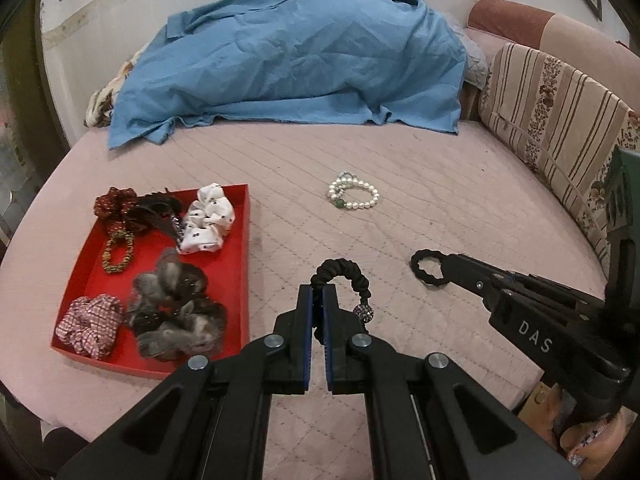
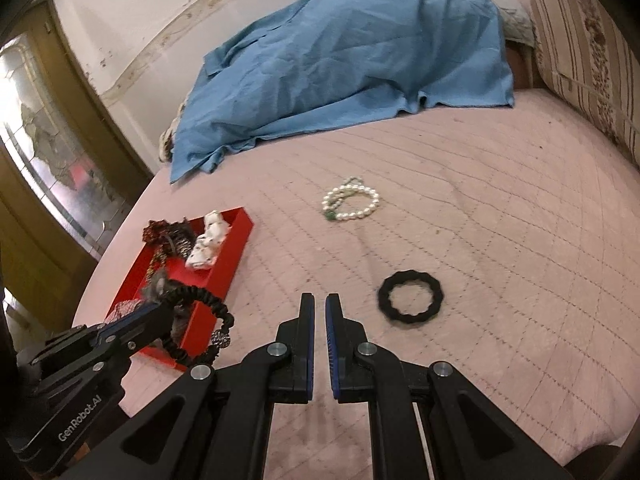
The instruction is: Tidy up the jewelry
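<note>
My left gripper (image 1: 319, 294) is shut on a black braided hair tie (image 1: 344, 276) with a sparkly bead (image 1: 363, 312) and holds it above the bed, just right of the red tray (image 1: 239, 280). In the right wrist view the left gripper (image 2: 154, 306) holds the tie (image 2: 208, 312) at the tray's (image 2: 236, 248) near corner. My right gripper (image 2: 319, 304) is shut and empty, a little left of a black wavy ring (image 2: 410, 298) lying on the bed. In the left wrist view its tip (image 1: 448, 262) overlaps that ring (image 1: 427, 268). Pearl bracelets (image 1: 352, 192) (image 2: 351, 199) lie farther back.
The tray holds several scrunchies: white (image 1: 206, 218), grey fur (image 1: 176, 308), red-white check (image 1: 90, 326), dark red (image 1: 116, 204). A blue cloth (image 1: 296, 60) covers a mound at the back of the pink quilt (image 1: 400, 224). A striped floral cushion (image 1: 560, 120) lies at the right.
</note>
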